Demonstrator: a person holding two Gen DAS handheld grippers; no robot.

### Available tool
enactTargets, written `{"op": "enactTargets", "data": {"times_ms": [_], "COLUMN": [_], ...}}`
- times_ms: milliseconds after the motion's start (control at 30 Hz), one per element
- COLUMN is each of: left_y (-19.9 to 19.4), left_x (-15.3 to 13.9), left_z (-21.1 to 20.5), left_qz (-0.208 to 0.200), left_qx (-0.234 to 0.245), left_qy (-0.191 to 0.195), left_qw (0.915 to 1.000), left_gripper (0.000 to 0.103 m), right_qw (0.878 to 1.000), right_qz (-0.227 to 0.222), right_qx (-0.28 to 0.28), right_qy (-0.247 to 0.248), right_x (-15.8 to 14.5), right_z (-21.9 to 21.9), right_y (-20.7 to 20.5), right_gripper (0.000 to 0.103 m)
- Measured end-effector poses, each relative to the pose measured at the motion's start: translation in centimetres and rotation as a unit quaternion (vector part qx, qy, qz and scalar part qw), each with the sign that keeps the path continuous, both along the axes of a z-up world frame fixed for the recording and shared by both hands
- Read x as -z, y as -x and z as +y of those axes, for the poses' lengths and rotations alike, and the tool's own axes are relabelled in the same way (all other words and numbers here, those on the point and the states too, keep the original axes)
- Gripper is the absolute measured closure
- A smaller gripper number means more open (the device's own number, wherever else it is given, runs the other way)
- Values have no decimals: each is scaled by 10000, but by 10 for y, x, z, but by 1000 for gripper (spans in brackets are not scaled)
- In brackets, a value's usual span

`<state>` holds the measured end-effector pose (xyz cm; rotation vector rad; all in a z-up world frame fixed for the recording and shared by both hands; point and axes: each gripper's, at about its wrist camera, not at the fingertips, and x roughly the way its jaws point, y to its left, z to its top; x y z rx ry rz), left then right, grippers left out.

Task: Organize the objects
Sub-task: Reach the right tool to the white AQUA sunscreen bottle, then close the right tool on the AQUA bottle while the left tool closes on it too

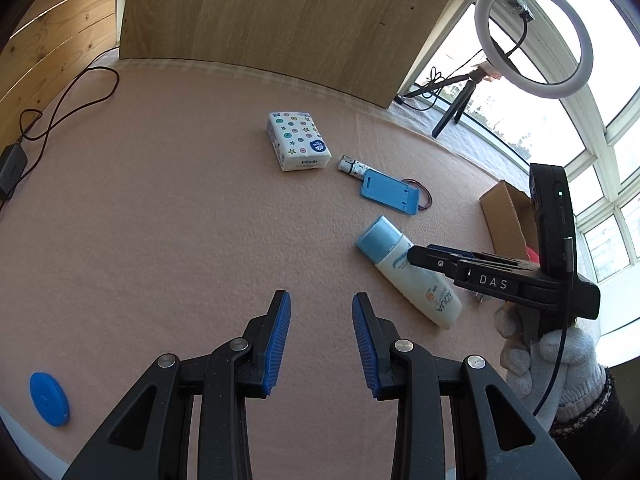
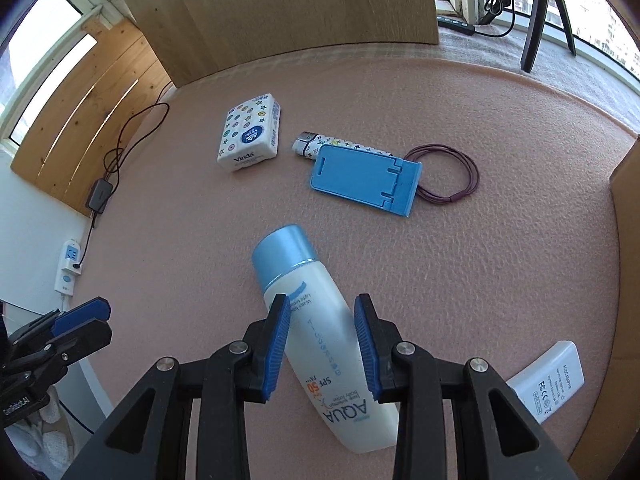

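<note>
Progress: early, by my reading; nearly everything lies loose on the pink felt-covered desk (image 2: 500, 260), and I see nothing clearly sorted yet.
Sunscreen: the white plastic sunscreen bottle with a pale blue cap (image 2: 320, 320) lies on its side near the desk's front; the right gripper (image 2: 322, 344) hangs over its middle, fingers spread on either side of the body, not closed on it.
Left gripper: the left gripper (image 1: 321, 340) hovers over bare felt, fingers spread, holding nothing.
Still loose: the white tissue pack printed with coloured dots (image 2: 250, 136); the patterned white lighter (image 2: 340, 146), lying partly under the flat blue plastic phone stand (image 2: 364, 178); the coil of thin purple hair ties (image 2: 444, 176) touching the stand's far end; the white power adapter (image 2: 548, 380) near the bottle's base; the round blue disc (image 1: 49, 399) well apart, at the desk's left edge.
Container: the open brown cardboard box (image 1: 508, 212) sits at the desk's right edge; something red shows inside, too hidden to name.
</note>
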<state>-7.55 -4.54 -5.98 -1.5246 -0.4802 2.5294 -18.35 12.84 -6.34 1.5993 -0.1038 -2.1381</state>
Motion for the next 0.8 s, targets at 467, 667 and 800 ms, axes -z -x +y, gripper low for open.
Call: {"op": "enactTargets", "data": {"times_ms": [467, 667, 800], "left_y": [21, 35, 43], "left_x": [32, 48, 60], "left_z": [35, 65, 72], "left_qz": [-262, -358, -457], "left_qx": [680, 1288, 1381], "left_qy": [-268, -165, -240], "left_qw": [9970, 9909, 9891], "left_gripper": [42, 40, 40], "right_qw": [9988, 9961, 9951], "right_qz": [-130, -275, -325], "right_qx": [365, 679, 738], "right_qy": [298, 485, 579], "right_x": [-3, 0, 2], "right_z": [19, 27, 27], "right_y": [-30, -29, -29], "right_gripper": [55, 50, 50]}}
